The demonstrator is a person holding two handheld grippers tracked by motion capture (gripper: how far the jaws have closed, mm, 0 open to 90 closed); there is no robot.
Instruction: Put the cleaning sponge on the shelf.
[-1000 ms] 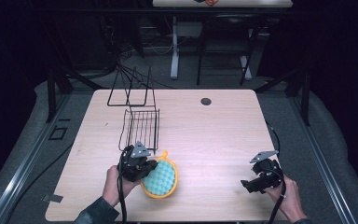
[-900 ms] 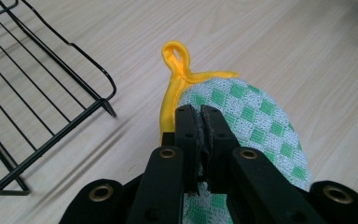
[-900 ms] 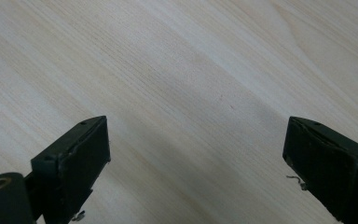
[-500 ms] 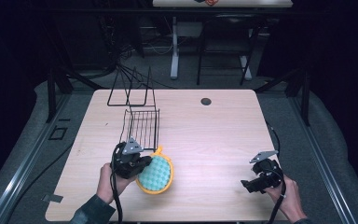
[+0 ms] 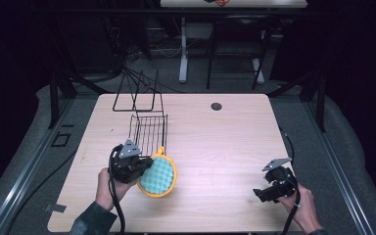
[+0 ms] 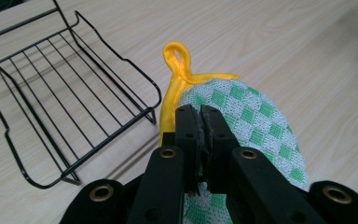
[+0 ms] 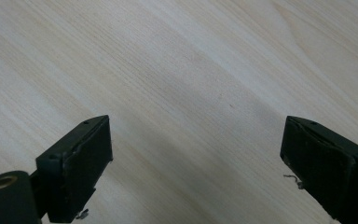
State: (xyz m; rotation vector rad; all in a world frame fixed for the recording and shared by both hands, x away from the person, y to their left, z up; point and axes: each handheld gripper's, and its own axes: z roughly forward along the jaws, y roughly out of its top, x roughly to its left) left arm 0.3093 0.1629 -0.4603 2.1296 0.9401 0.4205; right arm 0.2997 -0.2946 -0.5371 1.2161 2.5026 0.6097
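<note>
Just in front of the wire rack, on the person's side of it, the left gripper has its jaws clenched on the edge of the green checked pot holder; in the left gripper view the pads pinch the cloth near the yellow trim, the hanging loop pointing toward the rack. Pot holder looks tilted up off the table, its far edge low, close to the rack's near rim but apart from it.

Risks, as judged from here: grip is only on the rim, so the soft cloth may slip or fold and sag when carried to the rack. Loop or trim could snag on the rack's wires, and the light rack could get shoved or tipped. A droopy pad may land half over the rim instead of inside.

Pose: left hand sits left of the pot holder, gripper roughly level, aimed right and a bit toward the rack. Right gripper, well to the right of the rack near the table's front edge, is released, jaws wide over bare wood, holding nothing, hand resting low.
</note>
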